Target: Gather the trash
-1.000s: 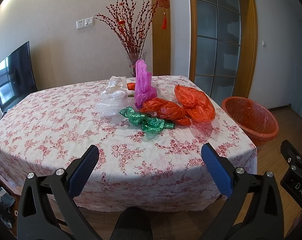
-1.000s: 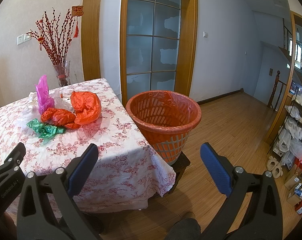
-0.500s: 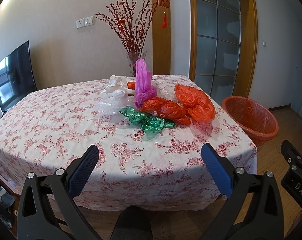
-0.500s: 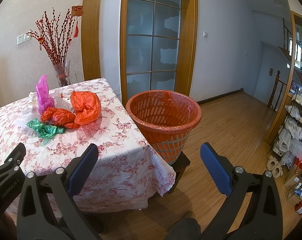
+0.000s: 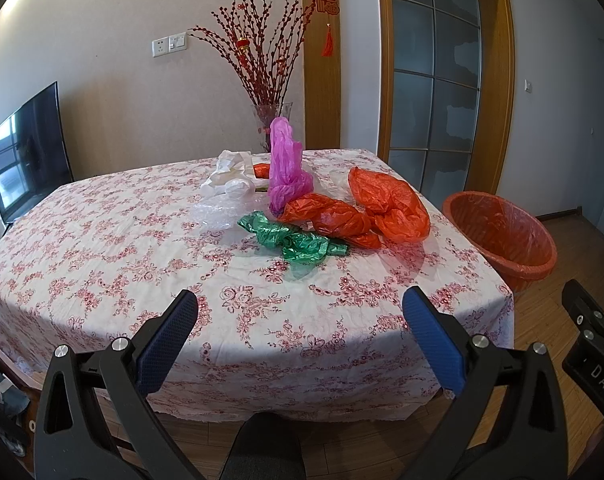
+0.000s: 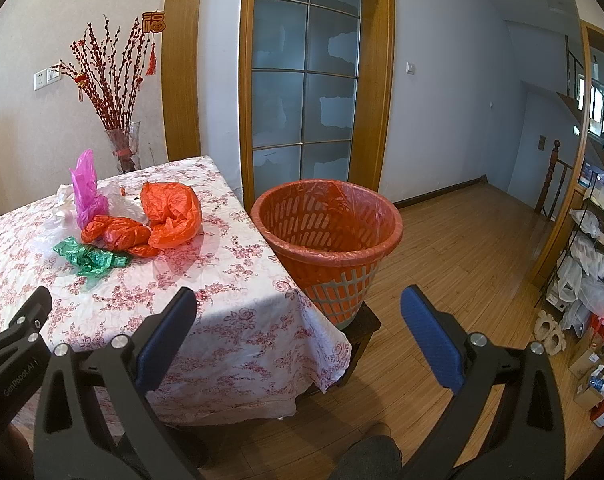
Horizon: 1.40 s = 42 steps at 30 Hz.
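Crumpled plastic bags lie clustered on the floral tablecloth, well ahead of the left jaws and far left of the right jaws. Nearest is a twisted green bag (image 5: 296,238). Behind it lie a knotted red-orange bag (image 5: 329,220) and a puffier orange bag (image 5: 389,204), touching each other. A magenta bag (image 5: 286,168) stands upright; white bags (image 5: 230,172) and a clear bag (image 5: 218,216) lie beside it. An orange lined wastebasket (image 6: 327,240) stands upright straight ahead of the right jaws.
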Each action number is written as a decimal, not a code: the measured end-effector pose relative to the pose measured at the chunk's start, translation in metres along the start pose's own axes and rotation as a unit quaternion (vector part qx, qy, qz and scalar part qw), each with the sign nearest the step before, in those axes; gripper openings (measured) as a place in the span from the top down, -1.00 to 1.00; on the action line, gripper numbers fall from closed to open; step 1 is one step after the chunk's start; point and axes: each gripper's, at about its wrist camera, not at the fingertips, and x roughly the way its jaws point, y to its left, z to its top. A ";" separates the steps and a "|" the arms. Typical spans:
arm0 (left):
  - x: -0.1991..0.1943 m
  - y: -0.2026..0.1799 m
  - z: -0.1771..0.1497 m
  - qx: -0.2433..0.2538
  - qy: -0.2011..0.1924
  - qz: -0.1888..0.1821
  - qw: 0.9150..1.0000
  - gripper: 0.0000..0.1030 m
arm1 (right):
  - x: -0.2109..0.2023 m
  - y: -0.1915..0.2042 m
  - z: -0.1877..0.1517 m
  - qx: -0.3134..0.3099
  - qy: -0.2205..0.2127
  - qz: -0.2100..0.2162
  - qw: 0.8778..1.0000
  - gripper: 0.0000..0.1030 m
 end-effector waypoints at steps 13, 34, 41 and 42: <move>0.003 0.000 -0.002 0.000 0.001 0.000 1.000 -0.96 | 0.000 -0.001 -0.001 0.000 0.000 0.000 1.000 -0.93; 0.008 0.001 -0.004 0.000 0.002 0.000 1.000 -0.96 | 0.002 -0.001 0.000 0.002 0.002 0.000 1.000 -0.93; 0.015 0.002 -0.006 -0.001 0.008 0.003 1.000 -0.96 | 0.011 0.002 0.000 -0.001 0.009 0.001 1.000 -0.93; 0.016 0.004 -0.005 -0.003 0.010 0.004 1.000 -0.96 | 0.012 0.003 0.000 -0.003 0.010 0.004 1.000 -0.93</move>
